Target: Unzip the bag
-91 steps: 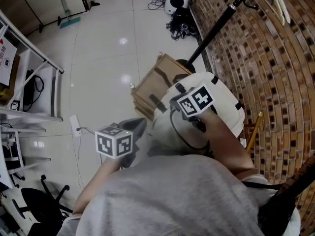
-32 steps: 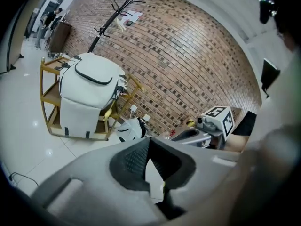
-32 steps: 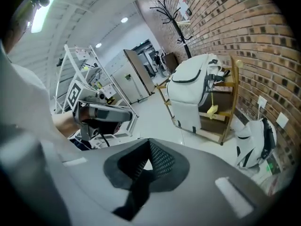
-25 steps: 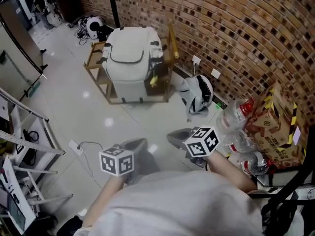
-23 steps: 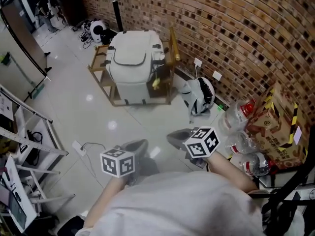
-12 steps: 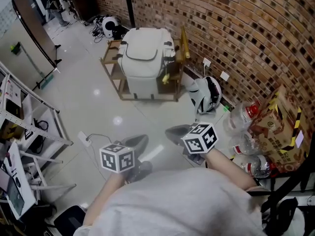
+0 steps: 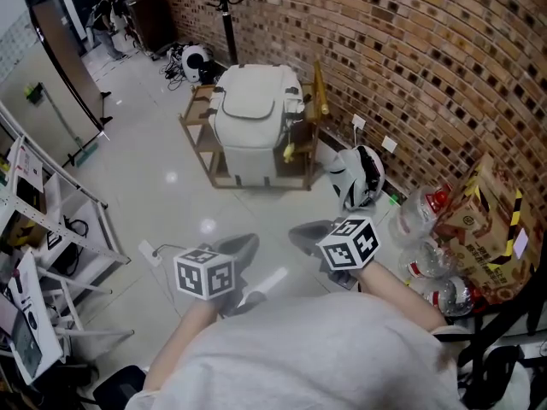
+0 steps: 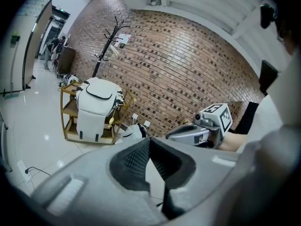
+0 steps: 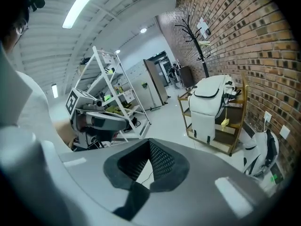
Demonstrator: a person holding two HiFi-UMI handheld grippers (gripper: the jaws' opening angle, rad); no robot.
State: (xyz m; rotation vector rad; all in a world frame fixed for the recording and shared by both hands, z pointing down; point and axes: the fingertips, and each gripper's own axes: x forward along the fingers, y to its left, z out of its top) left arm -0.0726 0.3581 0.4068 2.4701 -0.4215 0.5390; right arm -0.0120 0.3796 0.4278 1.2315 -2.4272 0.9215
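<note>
Both grippers have come off the bag since the earliest frame, where they worked right against it. It now stands well away from me, and over the last second it has only drifted a little in the head view.

The red-brown brick wall (image 7: 410, 75) fills my right side and the glossy white tiled floor (image 7: 154, 169) runs ahead. A white metal shelving rack (image 7: 102, 229) stands on my left. Near the wall is a low wooden trolley (image 7: 256, 184), and the white fabric bag (image 7: 255, 109) sits upright on it, well apart from both grippers. A dark zip line curves across its upper front, and I cannot tell from here how far it is undone. A small yellow tag (image 7: 289, 152) hangs at its right side.

A brown cardboard box with yellow-and-black tape (image 7: 483, 229) sits far right, with clear plastic bottles (image 7: 419, 216) just beside it. A thin black coat stand (image 7: 227, 15) rises behind the trolley. A rounded white-and-black item (image 7: 359, 178) lies on the floor between the trolley and the bottles.

The left gripper (image 7: 238, 248) is held low in front of me, its jaws together at the tips with nothing between them. The right gripper (image 7: 306, 231) is beside it in the same state, tips touching and empty. A white power strip (image 7: 147, 250) lies on the floor to their left.
</note>
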